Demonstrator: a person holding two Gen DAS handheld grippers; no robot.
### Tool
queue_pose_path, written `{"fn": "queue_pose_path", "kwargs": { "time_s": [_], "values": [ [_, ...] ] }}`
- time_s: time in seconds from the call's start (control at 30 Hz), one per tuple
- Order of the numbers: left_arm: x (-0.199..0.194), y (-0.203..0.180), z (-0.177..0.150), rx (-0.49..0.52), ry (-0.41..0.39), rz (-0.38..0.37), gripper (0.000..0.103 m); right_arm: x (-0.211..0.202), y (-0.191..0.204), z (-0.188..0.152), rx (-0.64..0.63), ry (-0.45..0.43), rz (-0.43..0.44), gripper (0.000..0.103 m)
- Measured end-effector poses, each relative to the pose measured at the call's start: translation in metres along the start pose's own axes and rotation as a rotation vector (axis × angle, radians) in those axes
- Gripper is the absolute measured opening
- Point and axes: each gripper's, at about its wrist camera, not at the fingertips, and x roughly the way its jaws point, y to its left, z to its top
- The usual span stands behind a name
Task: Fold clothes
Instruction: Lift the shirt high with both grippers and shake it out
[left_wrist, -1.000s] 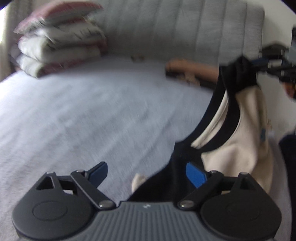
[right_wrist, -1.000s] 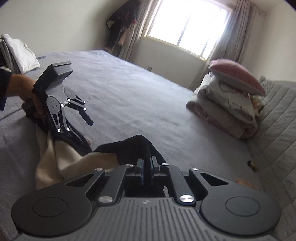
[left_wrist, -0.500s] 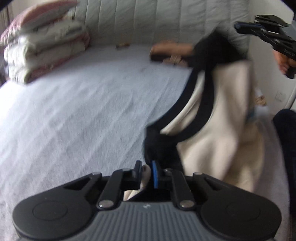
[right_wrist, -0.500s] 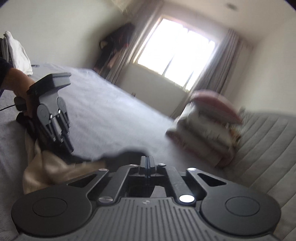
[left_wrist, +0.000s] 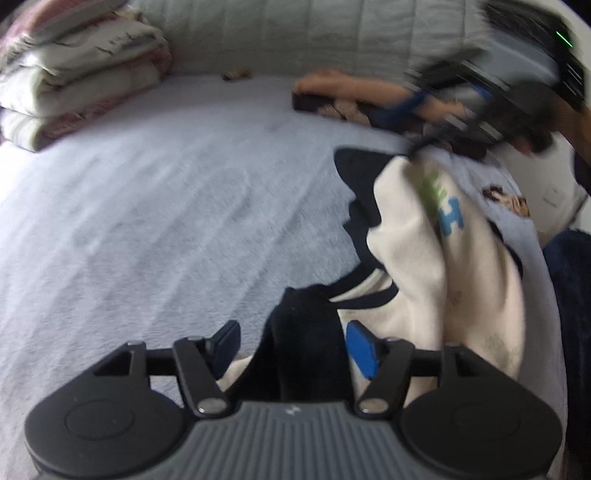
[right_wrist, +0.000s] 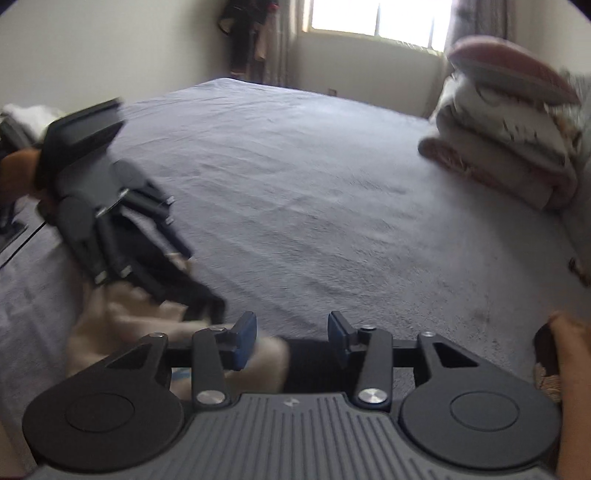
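While the cream and black shirt lies crumpled on the grey bedspread, my left gripper has just been opening, black fabric loose between its parted jaws; my right gripper has likewise just been opening, pads clear of the cloth.

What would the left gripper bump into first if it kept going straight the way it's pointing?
Probably the black part of the cream and black shirt. That fabric already lies between the open fingers of the left gripper, whose jaws have just been opening. Beyond it is only the grey bedspread, though depth is hard to judge.
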Motion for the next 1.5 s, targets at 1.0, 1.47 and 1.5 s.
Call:
{"fn": "queue_pose_path", "kwargs": {
  "time_s": [1.0,1.47,1.5],
  "values": [
    [-0.284,-0.096,-0.027,0.108,-0.643,0.474,0.010,-0.145,0.151,0.006,-0.405,-0.485,-0.349,0.007],
    [-0.316,-0.125,-0.055,0.128,-0.568,0.511,0.011,-0.116,0.136,-0.032,-0.083,-0.301,0.169,0.064],
    [-0.314,-0.126,-0.055,0.122,-0.567,0.517,0.011,-0.111,0.146,-0.040,-0.123,-0.301,0.194,0.064]
  ]
}}
